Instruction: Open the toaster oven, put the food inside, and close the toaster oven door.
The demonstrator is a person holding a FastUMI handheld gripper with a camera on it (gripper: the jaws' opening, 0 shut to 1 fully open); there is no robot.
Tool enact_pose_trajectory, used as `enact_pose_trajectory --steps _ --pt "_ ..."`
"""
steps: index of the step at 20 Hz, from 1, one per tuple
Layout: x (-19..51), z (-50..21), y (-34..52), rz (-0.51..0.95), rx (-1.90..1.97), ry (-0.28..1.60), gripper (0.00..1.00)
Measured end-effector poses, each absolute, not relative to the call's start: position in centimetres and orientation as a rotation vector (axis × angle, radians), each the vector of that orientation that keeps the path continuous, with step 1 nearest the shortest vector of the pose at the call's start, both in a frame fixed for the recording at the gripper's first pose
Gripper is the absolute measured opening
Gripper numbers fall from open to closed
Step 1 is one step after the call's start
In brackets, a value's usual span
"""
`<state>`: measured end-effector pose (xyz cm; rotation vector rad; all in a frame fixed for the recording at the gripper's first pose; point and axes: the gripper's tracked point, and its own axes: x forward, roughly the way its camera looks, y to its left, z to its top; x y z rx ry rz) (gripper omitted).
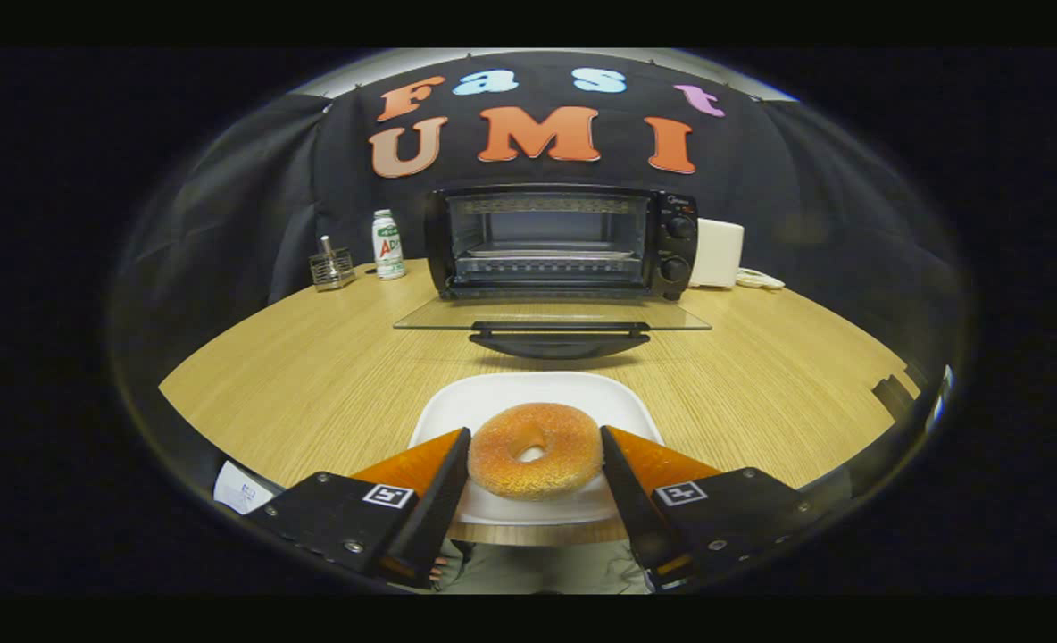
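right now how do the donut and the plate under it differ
The donut is golden brown with a speckled, sugary surface; the plate is plain glossy white. The donut is a thick ring with a hole; the plate is flat, squarish and wider, showing past the donut on all sides. The donut sits between the fingers of the open gripper; the plate lies on the table. Both sit in front of the open toaster oven.

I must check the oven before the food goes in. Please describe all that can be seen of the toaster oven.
The toaster oven is a black box with two round knobs on its right panel. Its glass door is fully open, lying flat toward the gripper, with a dark handle along its front edge. A wire rack shows inside. It stands on the wooden table by the booth's wall, far beyond the doughnut.
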<state>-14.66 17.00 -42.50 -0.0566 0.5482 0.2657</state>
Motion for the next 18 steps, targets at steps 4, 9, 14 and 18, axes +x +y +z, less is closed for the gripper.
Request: enact_pose_trajectory --steps 4,9,14,18 --pt "-13.3 -39.4 18.0 0.280 0.029 0.510 0.76" --pt "-9.5 -33.7 18.8 0.281 0.175 0.432 0.76" --pt "-4.0 -29.6 20.1 0.265 0.309 0.370 0.76" --pt "0.5 -27.8 22.1 0.279 0.490 0.368 0.76"
